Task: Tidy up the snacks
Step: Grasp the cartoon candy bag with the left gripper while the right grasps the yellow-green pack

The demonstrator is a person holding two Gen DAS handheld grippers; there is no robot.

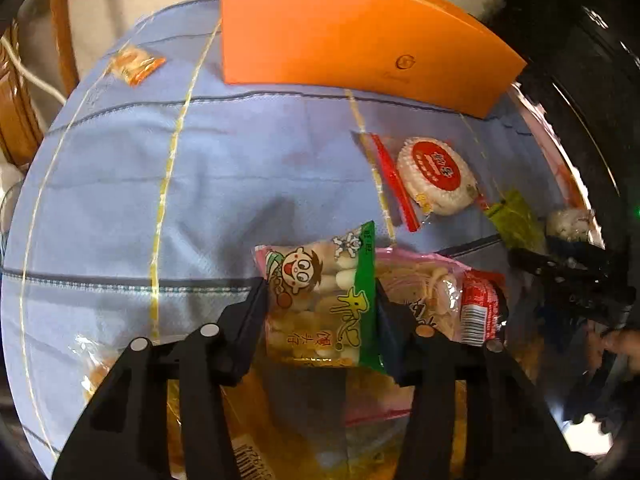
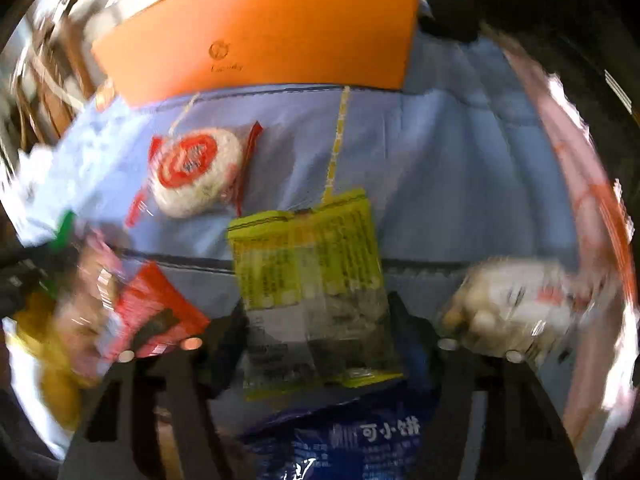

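My left gripper (image 1: 320,300) is shut on a clear snack bag with a cartoon face and green edge (image 1: 320,296), held above a pile of snack packs. My right gripper (image 2: 316,316) is shut on a yellow-green snack packet (image 2: 312,280), over a dark blue packet (image 2: 360,436). A round white rice cake with a red label (image 1: 436,176) lies on the blue cloth; it also shows in the right wrist view (image 2: 196,172). An orange box (image 1: 344,28) stands at the back, also in the right wrist view (image 2: 272,28). The right gripper shows at the left wrist view's right edge (image 1: 560,268).
A small orange-wrapped snack (image 1: 134,64) lies far left on the blue tablecloth (image 1: 240,184). A pink-and-red pack (image 1: 460,296) lies beside my left gripper. A red packet (image 2: 156,312) and a pale bag (image 2: 512,312) flank my right gripper. Wooden chair (image 1: 16,120) stands left.
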